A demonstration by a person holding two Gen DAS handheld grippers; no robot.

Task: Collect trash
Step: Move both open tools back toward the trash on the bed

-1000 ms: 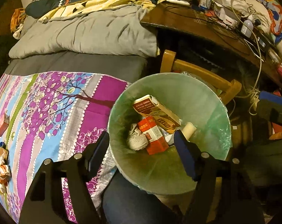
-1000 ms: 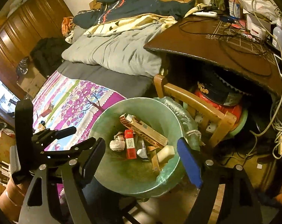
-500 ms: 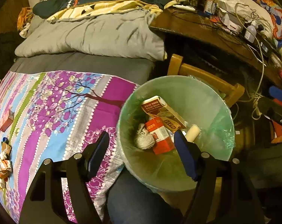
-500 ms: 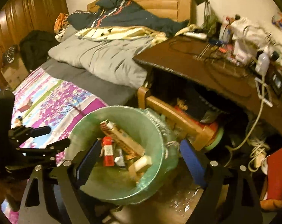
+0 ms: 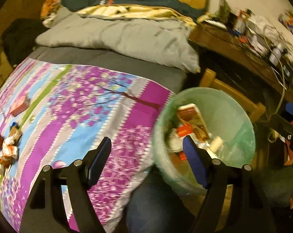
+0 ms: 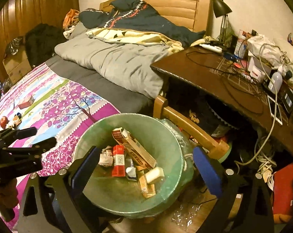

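Observation:
A green-lined trash bin [image 5: 241, 128] [image 6: 166, 134] stands beside the bed and holds cartons, a red pack [image 6: 118, 160], a crumpled tissue and a white tube. More trash lies on the floral bedspread: a small red box [image 5: 19, 105] [image 6: 26, 101] and a cluster of wrappers [image 5: 7, 148] [image 6: 9, 122] at the left. My left gripper [image 5: 146, 155] is open and empty over the bed edge next to the bin. My right gripper [image 6: 146, 165] is open and empty above the bin.
A wooden chair [image 6: 191, 130] stands behind the bin under a dark desk [image 6: 214, 71] cluttered with cables, bottles and a lamp. Grey and dark bedding [image 6: 115, 58] is piled at the head of the bed. Cables hang at the right.
My left gripper has swung left from over the bin toward the bedspread, so the bin now sits to its right. My right gripper has drawn back and up slightly.

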